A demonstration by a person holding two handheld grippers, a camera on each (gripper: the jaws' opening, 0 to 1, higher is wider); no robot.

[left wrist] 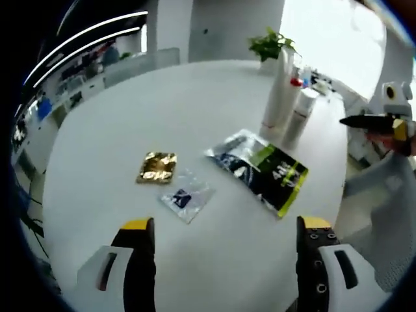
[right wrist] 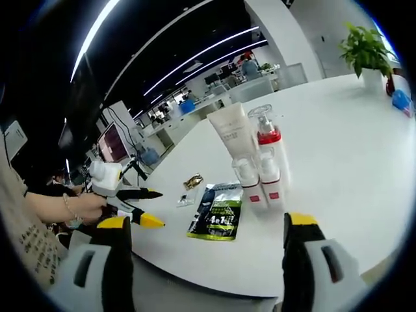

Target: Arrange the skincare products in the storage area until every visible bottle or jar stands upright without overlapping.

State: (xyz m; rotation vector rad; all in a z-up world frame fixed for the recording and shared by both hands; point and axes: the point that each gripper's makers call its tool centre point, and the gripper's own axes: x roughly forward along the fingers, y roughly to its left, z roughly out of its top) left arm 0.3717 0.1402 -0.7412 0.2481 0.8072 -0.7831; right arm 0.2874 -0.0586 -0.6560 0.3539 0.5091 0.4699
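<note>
Both grippers, the left gripper [left wrist: 221, 244] and the right gripper [right wrist: 205, 234], hold nothing with fingers wide, while the bottles [right wrist: 260, 162] stand upright together near the tabletop [right wrist: 338, 130] edge, so next is probably checking them.

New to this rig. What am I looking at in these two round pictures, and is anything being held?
There is no robot: a person carries a two-finger gripper in each hand, and a fisheye camera rides on each one. The left gripper view looks past the left gripper over a white round table. The right gripper view looks past the right gripper; the left gripper, held in the person's hand, shows at its left.

On the table lie a gold sachet, a small clear sachet and a black-and-green pouch. A white tube, a red-collared pump bottle and two small white bottles stand upright together. A potted plant stands at the far edge.

Both grippers' fingers are open, holding nothing.
</note>
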